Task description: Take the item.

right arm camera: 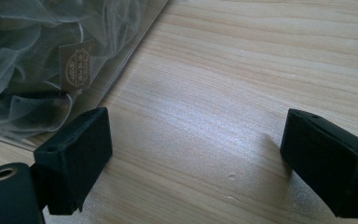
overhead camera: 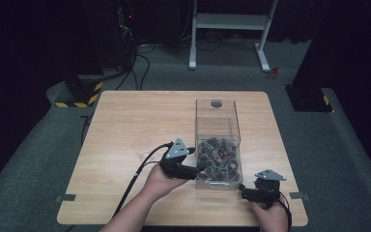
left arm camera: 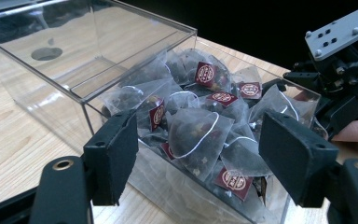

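Left gripper (left arm camera: 200, 154) nearest, fingers (left arm camera: 114, 154) spread, tea bags (left arm camera: 200, 133) straight ahead in clear box (overhead camera: 217, 145). Right gripper (right arm camera: 193, 158) fingers spread over bare surface (right arm camera: 242, 70).

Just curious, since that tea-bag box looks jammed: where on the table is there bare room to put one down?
Bare wood lies left of the clear box, around a faint clear cup, and across the table's far edge. A narrower strip runs right of the box. It is crowded at the near edge, where the left gripper and right gripper flank the box, full of tea bags.
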`<state>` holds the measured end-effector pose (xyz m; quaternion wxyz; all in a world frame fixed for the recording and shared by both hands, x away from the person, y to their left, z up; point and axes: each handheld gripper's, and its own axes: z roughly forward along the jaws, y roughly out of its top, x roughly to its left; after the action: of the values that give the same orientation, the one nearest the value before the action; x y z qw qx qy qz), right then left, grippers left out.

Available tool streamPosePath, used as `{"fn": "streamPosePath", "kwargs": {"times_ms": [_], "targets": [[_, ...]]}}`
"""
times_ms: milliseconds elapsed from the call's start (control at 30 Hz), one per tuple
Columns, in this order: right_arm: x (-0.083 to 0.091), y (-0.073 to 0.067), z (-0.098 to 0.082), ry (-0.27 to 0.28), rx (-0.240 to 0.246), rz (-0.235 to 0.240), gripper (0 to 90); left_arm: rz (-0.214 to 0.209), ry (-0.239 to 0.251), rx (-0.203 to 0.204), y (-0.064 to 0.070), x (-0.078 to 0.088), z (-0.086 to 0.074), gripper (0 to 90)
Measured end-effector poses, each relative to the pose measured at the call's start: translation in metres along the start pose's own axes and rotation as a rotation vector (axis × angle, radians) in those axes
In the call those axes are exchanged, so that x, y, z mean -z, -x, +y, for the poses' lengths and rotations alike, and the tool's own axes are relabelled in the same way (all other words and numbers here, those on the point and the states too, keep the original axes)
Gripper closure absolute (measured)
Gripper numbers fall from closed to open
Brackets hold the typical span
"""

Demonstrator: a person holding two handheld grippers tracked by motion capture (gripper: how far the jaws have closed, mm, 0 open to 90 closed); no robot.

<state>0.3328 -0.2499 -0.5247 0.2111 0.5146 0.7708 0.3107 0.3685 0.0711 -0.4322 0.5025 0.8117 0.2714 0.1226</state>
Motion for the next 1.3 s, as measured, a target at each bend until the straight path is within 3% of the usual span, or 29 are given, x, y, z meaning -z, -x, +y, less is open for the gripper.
{"fn": "streamPosePath", "kwargs": {"times_ms": [300, 600, 867, 1200, 1300], "targets": [[0.000, 0.000, 0.000, -0.002, -0.003, 0.003, 8.7, -0.008, -0.008, -0.003, 0.000, -0.015, 0.004, 34.3], [0.000, 0.000, 0.000, -0.002, -0.002, 0.004, 8.7, -0.005, -0.006, 0.011, -0.003, -0.022, 0.003, 46.1], [0.000, 0.000, 0.000, 0.000, -0.002, 0.003, 8.7, -0.011, -0.010, -0.003, -0.003, -0.021, 0.001, 63.0], [0.000, 0.000, 0.000, -0.002, -0.002, 0.004, 8.7, -0.007, 0.033, 0.002, 0.000, -0.017, -0.007, 89.2], [0.000, 0.000, 0.000, -0.002, -0.002, 0.004, 8.7, -0.006, 0.050, -0.008, 0.001, -0.013, -0.007, 89.8]]}}
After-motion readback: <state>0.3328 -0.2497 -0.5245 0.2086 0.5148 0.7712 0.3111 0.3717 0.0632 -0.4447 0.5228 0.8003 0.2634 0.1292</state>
